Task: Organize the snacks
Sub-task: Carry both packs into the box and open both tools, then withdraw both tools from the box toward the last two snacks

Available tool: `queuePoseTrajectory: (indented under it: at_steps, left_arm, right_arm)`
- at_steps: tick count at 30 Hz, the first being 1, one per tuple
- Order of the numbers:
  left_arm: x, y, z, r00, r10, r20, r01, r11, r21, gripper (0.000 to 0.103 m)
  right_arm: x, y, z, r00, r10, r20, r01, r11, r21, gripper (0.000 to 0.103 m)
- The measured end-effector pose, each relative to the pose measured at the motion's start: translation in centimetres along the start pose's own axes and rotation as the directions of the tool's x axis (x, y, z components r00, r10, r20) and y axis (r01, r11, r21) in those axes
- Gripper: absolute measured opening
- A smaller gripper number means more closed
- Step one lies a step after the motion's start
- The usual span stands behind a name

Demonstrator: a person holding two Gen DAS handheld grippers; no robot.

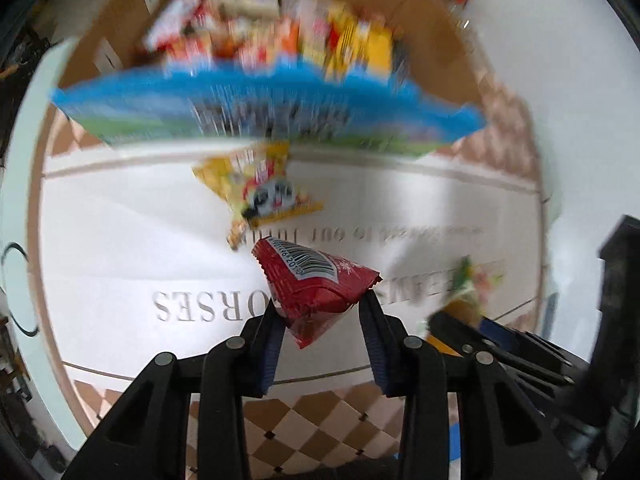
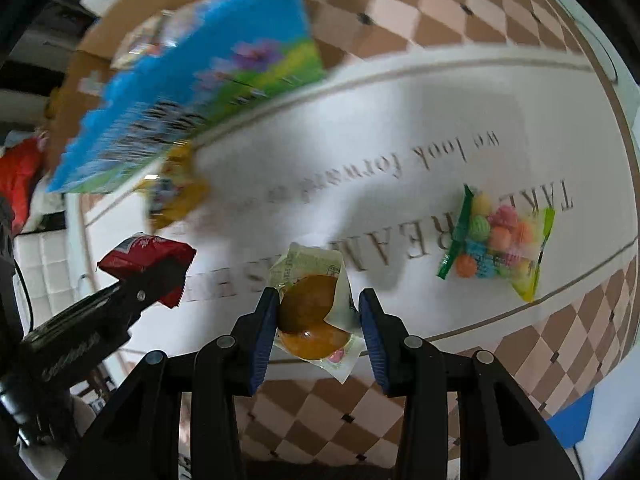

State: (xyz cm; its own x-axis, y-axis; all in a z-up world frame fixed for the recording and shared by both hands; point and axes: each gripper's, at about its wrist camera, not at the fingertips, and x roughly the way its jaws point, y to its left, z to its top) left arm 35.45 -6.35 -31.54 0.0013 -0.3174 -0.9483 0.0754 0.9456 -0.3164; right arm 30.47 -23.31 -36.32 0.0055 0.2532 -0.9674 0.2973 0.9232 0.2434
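A: How much room is there around the grippers?
B: The white printed mat (image 2: pixel 360 152) lies mostly bare between its checkered borders. At the far edge stands a cardboard box (image 1: pixel 420 4) full of snacks, with a big blue bag (image 1: pixel 256 116) leaning across its front. A yellow packet (image 1: pixel 256 188) lies just near of that bag, and a clear bag of coloured candy balls (image 2: pixel 500 240) sits well to the right.
A: What is each gripper carrying?
B: The left gripper (image 1: pixel 320 304) clenches a red packet (image 1: pixel 316 284) with a white barcode label, crumpled into a wedge, lifted above the mat. The right gripper (image 2: pixel 318 308) clamps a round brown pastry in a clear wrapper (image 2: pixel 312 312).
A: How do they sit in the fingers?
B: The red packet's lower part is pinched between the blue pads (image 1: pixel 272 344), its top sticking out beyond the tips. The pastry fills the gap between the right pads (image 2: pixel 264 336).
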Motion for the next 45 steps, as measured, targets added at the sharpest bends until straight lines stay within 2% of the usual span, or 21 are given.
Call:
queuePoseTrajectory:
  at_steps: [6,10,13,16,20,24,28,29,30,31,32,33,34,35,36,37,39,45]
  left_arm:
    - [-8.4,0.1,4.1,0.989,-0.007,0.148,0.000,0.999,0.044,0.034]
    - [-10.7,2.0,8.9,0.980,0.059,0.188,-0.068,0.997,0.043,0.034]
    - [-9.1,3.2,12.0,0.983,0.109,0.148,-0.114,0.993,0.024,0.034]
    - [-6.7,4.9,15.1,0.987,0.146,0.064,-0.146,0.989,0.002,0.034]
    - [-3.8,7.6,17.6,0.974,0.224,-0.029,-0.224,0.975,0.001,0.035]
    - [-1.9,9.0,18.8,0.959,0.270,-0.083,-0.271,0.963,0.002,0.035]
    - [0.0,10.0,19.2,0.934,0.321,-0.153,-0.324,0.946,0.009,0.037]
    - [0.4,10.4,19.2,0.934,0.320,-0.161,-0.325,0.946,-0.005,0.037]
    - [0.6,10.6,19.2,0.935,0.312,-0.166,-0.319,0.948,-0.016,0.039]
    - [1.0,10.7,19.2,0.937,0.301,-0.176,-0.310,0.950,-0.024,0.046]
    - [1.3,10.9,19.2,0.939,0.290,-0.186,-0.300,0.954,-0.027,0.061]
    - [1.5,10.9,19.2,0.939,0.289,-0.185,-0.299,0.954,-0.027,0.071]
    - [1.5,10.9,19.2,0.941,0.287,-0.179,-0.297,0.955,-0.028,0.071]
    - [1.6,10.9,19.1,0.943,0.281,-0.179,-0.290,0.956,-0.030,0.074]
    - [1.6,10.8,19.1,0.943,0.281,-0.179,-0.291,0.956,-0.030,0.078]
    - [1.7,10.6,19.0,0.943,0.282,-0.175,-0.291,0.956,-0.029,0.080]
    - [1.7,10.3,18.8,0.944,0.284,-0.169,-0.292,0.956,-0.022,0.083]
    - [0.1,9.2,18.3,0.948,0.298,-0.112,-0.303,0.953,-0.028,0.084]
  right_arm:
    - [-6.4,3.8,3.4,0.992,0.101,0.079,-0.095,0.992,-0.080,0.044]
    - [-8.8,7.7,7.8,0.982,0.122,0.144,-0.103,0.986,-0.131,0.044]
    - [-8.5,10.5,11.7,0.981,0.109,0.162,-0.085,0.986,-0.147,0.044]
    - [-6.8,12.9,16.1,0.984,0.087,0.156,-0.063,0.986,-0.151,0.044]
    - [-3.4,14.6,20.2,0.991,0.049,0.123,-0.031,0.989,-0.144,0.044]
    - [0.3,15.6,22.1,0.998,0.016,0.068,-0.006,0.989,-0.145,0.044]
    - [2.7,16.0,22.7,0.999,0.000,0.044,0.006,0.988,-0.151,0.044]
    - [3.1,16.1,22.6,0.999,-0.001,0.042,0.008,0.988,-0.155,0.044]
    - [3.5,16.2,22.8,0.999,-0.002,0.040,0.009,0.988,-0.157,0.044]
    - [3.9,16.3,23.0,1.000,0.000,0.030,0.004,0.987,-0.159,0.046]
    - [4.4,16.3,23.3,1.000,0.007,0.013,-0.005,0.988,-0.157,0.046]
    - [4.9,16.3,23.5,1.000,0.007,-0.012,-0.009,0.988,-0.154,0.046]
    - [5.2,16.4,23.6,1.000,-0.007,-0.027,0.002,0.988,-0.155,0.057]
    - [5.5,16.5,23.7,0.999,-0.022,-0.027,0.017,0.986,-0.165,0.080]
    - [5.5,16.6,23.7,0.999,-0.042,-0.017,0.038,0.983,-0.178,0.089]
    - [5.4,16.7,23.6,0.998,-0.058,-0.004,0.056,0.980,-0.189,0.093]
    - [5.3,16.7,23.6,0.998,-0.065,-0.007,0.063,0.979,-0.193,0.093]
    - [4.3,15.8,23.0,0.996,-0.083,0.018,0.084,0.978,-0.189,0.093]
